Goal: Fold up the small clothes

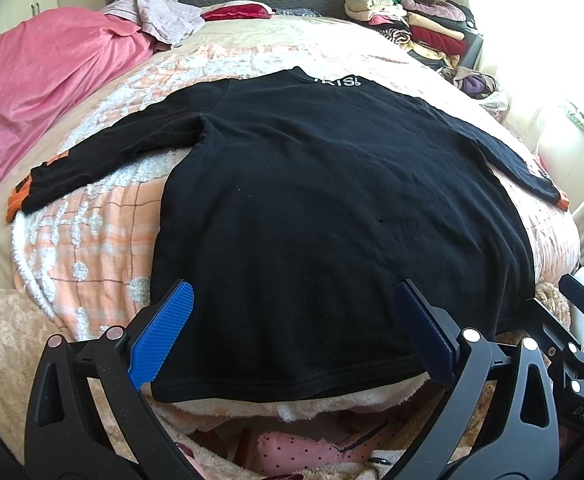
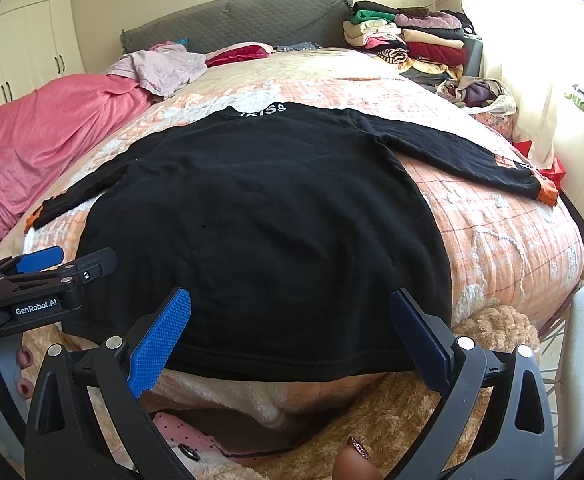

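Left wrist view: left gripper (image 1: 292,332), blue pads spread wide, grasping nothing, poised over the hem of a black long-sleeved top (image 1: 311,208). Right gripper (image 2: 290,336) likewise released over the same hem; the left tool enters its view at the left edge. Top: laid flat, both sleeves outstretched, orange cuffs, white lettering at collar, on an orange checked blanket (image 1: 104,240). Beside it, left: crumpled pink sheet (image 1: 40,92). Beyond: lilac garment (image 2: 164,68), red cushion (image 2: 238,54), grey headboard (image 2: 244,20). Far right: stack of folded clothes (image 2: 411,40).
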The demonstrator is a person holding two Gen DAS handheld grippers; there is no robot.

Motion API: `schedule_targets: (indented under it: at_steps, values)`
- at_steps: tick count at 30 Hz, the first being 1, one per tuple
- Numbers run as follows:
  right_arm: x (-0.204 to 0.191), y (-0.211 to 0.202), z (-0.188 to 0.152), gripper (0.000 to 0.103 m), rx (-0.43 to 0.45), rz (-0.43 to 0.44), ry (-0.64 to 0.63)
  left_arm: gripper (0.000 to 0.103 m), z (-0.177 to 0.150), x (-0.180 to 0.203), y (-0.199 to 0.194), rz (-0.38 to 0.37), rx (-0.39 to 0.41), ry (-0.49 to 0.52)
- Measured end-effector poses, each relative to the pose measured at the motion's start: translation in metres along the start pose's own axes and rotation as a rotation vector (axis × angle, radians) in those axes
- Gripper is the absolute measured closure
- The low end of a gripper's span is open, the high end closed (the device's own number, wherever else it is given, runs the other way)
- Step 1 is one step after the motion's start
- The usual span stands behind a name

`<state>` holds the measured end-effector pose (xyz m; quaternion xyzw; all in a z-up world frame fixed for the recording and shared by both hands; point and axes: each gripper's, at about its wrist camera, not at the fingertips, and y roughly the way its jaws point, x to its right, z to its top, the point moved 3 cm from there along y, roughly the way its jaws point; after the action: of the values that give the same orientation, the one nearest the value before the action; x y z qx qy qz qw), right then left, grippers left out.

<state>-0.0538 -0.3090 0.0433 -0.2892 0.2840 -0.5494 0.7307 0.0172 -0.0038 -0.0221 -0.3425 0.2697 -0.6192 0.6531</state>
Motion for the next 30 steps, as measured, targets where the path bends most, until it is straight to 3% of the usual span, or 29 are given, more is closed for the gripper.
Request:
schedule_targets:
  at_steps: [14,30]
  values:
    - [0.001,0.007,0.016,0.004,-0.011,0.018,0.018,0.008,0.016,0.0,0.007,-0.028,0.0,-0.005]
    - [0.012,0.026,0.069,0.004,-0.01,0.054,0.058,0.008,0.062,0.007,0.027,-0.067,-0.005,0.01]
